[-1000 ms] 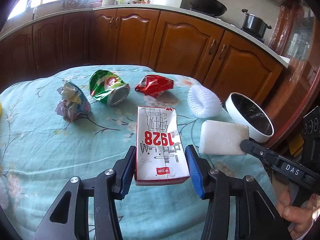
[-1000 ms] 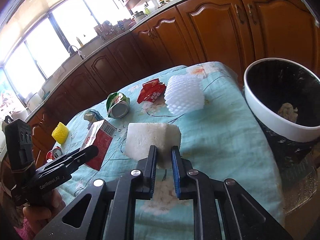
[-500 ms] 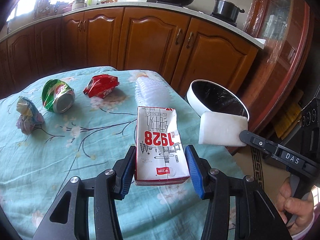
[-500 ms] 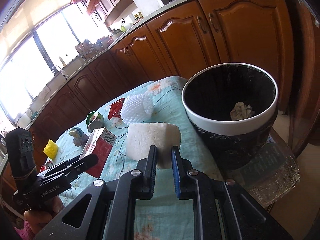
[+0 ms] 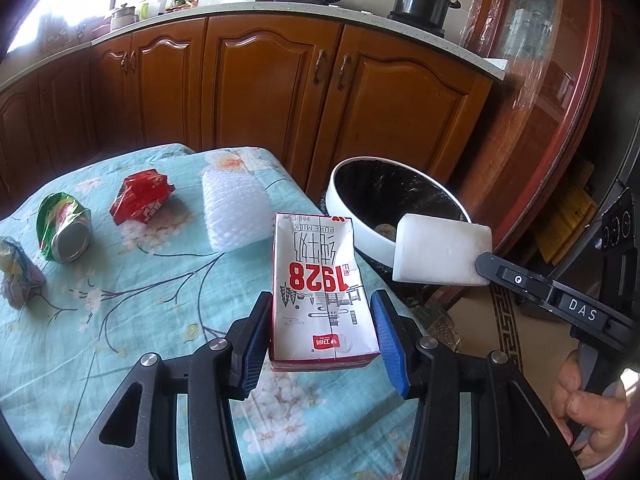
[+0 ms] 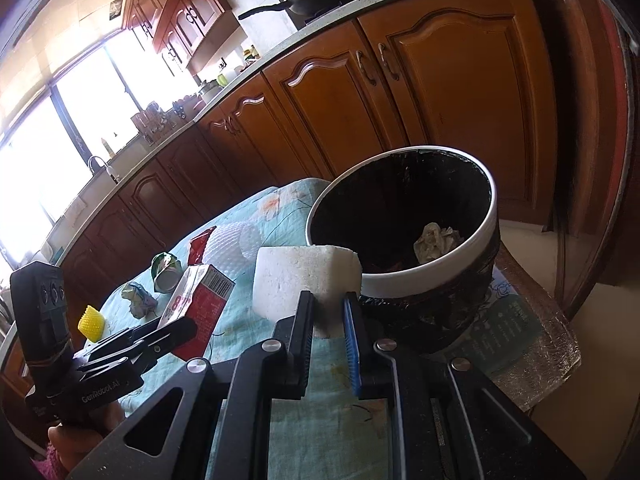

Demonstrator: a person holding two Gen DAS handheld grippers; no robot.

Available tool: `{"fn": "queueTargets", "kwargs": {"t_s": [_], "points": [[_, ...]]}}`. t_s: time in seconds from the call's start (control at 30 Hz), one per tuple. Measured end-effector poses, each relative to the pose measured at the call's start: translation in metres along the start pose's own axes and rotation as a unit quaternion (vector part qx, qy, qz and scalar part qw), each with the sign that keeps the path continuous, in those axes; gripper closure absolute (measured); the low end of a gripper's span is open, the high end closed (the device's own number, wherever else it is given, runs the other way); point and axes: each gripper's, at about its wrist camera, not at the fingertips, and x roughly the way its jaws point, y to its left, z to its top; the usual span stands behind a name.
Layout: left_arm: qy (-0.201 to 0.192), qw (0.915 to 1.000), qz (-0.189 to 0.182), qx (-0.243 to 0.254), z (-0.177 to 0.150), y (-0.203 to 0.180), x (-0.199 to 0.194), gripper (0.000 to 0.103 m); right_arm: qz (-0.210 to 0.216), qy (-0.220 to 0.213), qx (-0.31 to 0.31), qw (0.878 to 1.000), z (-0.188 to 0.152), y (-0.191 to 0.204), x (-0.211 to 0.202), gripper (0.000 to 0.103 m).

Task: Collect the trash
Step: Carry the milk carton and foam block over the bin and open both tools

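Carrying a crumpled cardboard milk carton [image 5: 322,294] clamped by the left gripper [image 5: 320,338], the person is heading for the white-rimmed, black-lined bin [image 6: 402,220] beside the floral-clothed surface [image 5: 132,296]. Fingers of the right gripper [image 6: 328,326] are pinching a chalky white foam block [image 6: 304,276] near its rim, ready for dropping.

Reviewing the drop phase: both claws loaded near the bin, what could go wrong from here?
1. The foam block is pinched only at one edge by the right claw; it could pivot or slip out before it is over the bin.
2. The carton in the left claw is above the table, not the bin; released here, it misses.
3. Both claws head for one opening, so they might collide.
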Motion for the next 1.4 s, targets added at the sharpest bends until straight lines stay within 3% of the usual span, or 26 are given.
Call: {"fn": "queueTargets", "kwargs": {"t_s": [0.67,1.03,1.4], "points": [[0.005,0.9979,-0.023,0.060,0.057,-0.046,0.072,0.055,-0.046,-0.025,0.016,0.999,0.042,-0.041,0.001,0.088],[0.014,0.9975,-0.014,0.067,0.072,-0.054,0.106,0.055,-0.073,-0.013,0.008,0.997,0.056,-0.054,0.015,0.088],[0.039,0.9967,-0.012,0.070,0.085,-0.062,0.135,0.055,-0.102,0.027,-0.006,0.994,0.069,-0.057,0.044,0.087]]}}
